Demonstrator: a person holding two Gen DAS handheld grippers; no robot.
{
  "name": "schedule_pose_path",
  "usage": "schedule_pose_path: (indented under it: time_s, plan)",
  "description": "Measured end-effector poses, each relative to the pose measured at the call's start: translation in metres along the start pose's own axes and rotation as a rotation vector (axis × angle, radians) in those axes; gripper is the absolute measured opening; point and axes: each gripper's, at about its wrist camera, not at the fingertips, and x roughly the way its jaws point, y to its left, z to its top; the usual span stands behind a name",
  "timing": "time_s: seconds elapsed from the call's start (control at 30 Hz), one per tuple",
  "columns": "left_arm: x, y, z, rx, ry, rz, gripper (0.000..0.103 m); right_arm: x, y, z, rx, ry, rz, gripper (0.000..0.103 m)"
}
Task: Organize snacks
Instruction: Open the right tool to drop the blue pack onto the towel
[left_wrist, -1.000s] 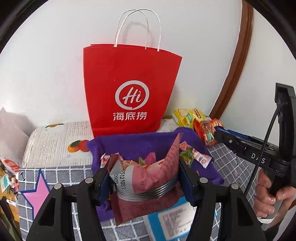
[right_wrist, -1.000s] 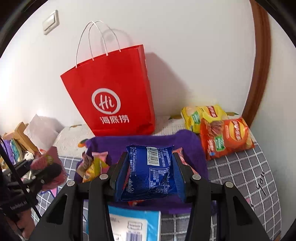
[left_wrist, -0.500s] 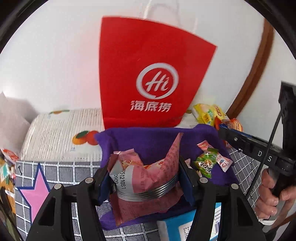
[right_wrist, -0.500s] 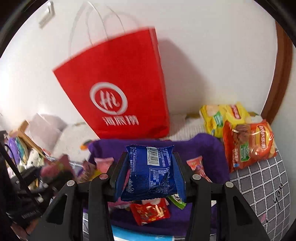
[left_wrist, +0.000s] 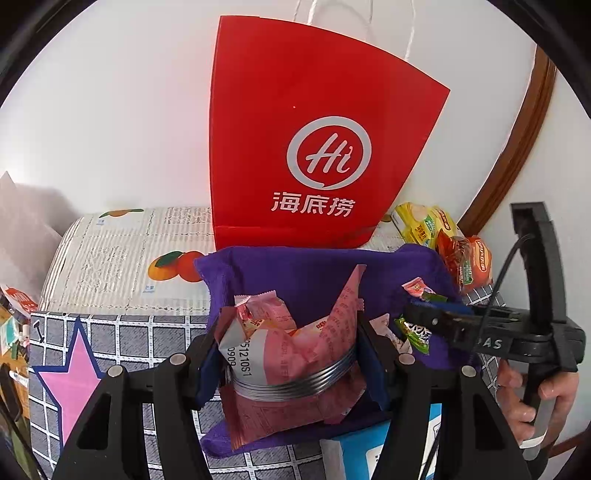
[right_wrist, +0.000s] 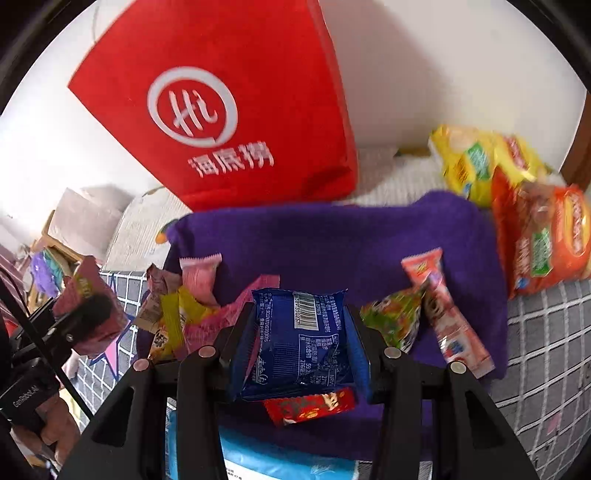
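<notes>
My left gripper (left_wrist: 288, 354) is shut on a pink snack packet (left_wrist: 291, 354), held just over the near edge of a purple cloth (left_wrist: 295, 273). My right gripper (right_wrist: 301, 343) is shut on a blue snack packet (right_wrist: 299, 339) above the same purple cloth (right_wrist: 332, 240). Several small wrapped snacks lie on the cloth: a pink bar (right_wrist: 443, 314), a green packet (right_wrist: 395, 321), a red packet (right_wrist: 310, 404) and a pile at the left (right_wrist: 177, 306). In the left wrist view the right gripper (left_wrist: 436, 317) reaches in from the right, a hand (left_wrist: 532, 395) on its handle.
A red paper bag (left_wrist: 314, 140) stands against the white wall behind the cloth. Yellow (right_wrist: 476, 162) and orange chip bags (right_wrist: 546, 240) lie at the back right. A blue-and-white box (right_wrist: 266, 461) sits at the near edge. The checked cover carries a pink star (left_wrist: 70, 384).
Both grippers have dropped toward the purple cloth and tilted downward, the right one more. The red bag now looms larger and higher. Both packets stay gripped.
</notes>
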Motion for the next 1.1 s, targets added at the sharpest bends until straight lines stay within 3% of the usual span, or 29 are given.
schedule_pose_path:
  time_s: [0.5, 0.67, 0.8, 1.1]
  plan:
    - [0.008, 0.004, -0.001, -0.018, 0.026, 0.008, 0.061, 0.029, -0.001, -0.005, 0.019, 0.093, -0.073, 0.048]
    - [0.016, 0.004, -0.002, -0.025, 0.045, -0.009, 0.061, 0.033, -0.001, -0.005, 0.000, 0.108, -0.076, 0.052]
    - [0.021, 0.007, -0.004, -0.057, 0.054, -0.058, 0.061, 0.026, 0.001, -0.003, -0.013, 0.073, -0.058, 0.065]
    - [0.032, 0.012, -0.005, -0.130, 0.040, -0.097, 0.061, -0.014, -0.001, 0.000, 0.004, -0.040, -0.059, 0.070]
